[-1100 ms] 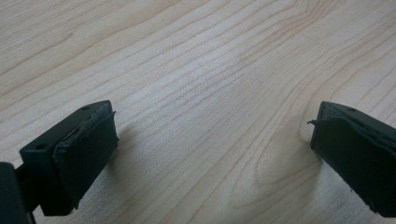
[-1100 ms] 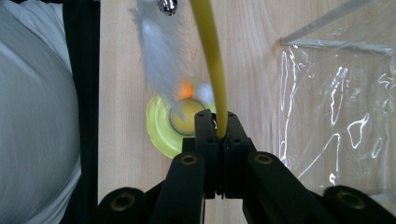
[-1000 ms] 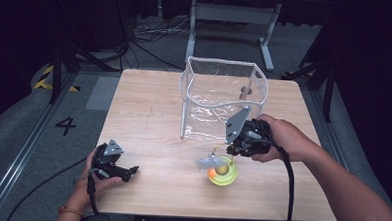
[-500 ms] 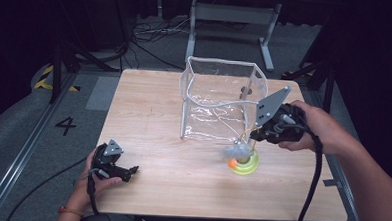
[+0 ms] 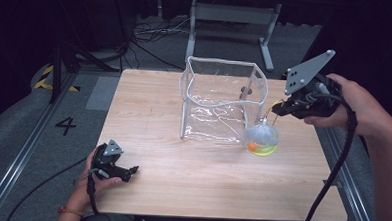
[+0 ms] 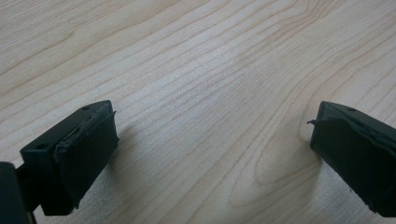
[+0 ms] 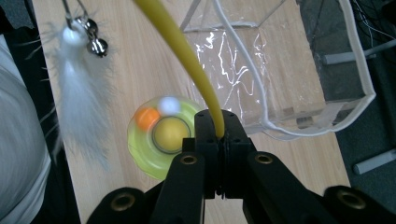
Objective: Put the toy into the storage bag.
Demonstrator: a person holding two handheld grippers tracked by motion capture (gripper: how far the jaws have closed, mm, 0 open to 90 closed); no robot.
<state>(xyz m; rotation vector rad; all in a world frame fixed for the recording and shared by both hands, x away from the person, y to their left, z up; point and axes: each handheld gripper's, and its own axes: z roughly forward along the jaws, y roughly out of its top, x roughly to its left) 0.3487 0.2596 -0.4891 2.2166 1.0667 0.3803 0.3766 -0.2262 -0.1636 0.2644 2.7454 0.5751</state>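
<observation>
Two grippers: your right gripper point(image 7: 219, 135) pinches the yellow wand point(image 7: 187, 60), lifting the toy point(image 5: 261, 139) at the bag's point(image 5: 219, 99) 4 o'clock; left gripper point(image 6: 210, 154) rests wide open, empty.

My table point(image 5: 191, 165) is pale wood, its grain running across. Round it lies grey floor point(image 5: 28, 128) — a painted 4 point(image 5: 65, 125) at the left, black cables point(image 5: 147, 33) and a metal stand point(image 5: 233, 14) behind.
</observation>
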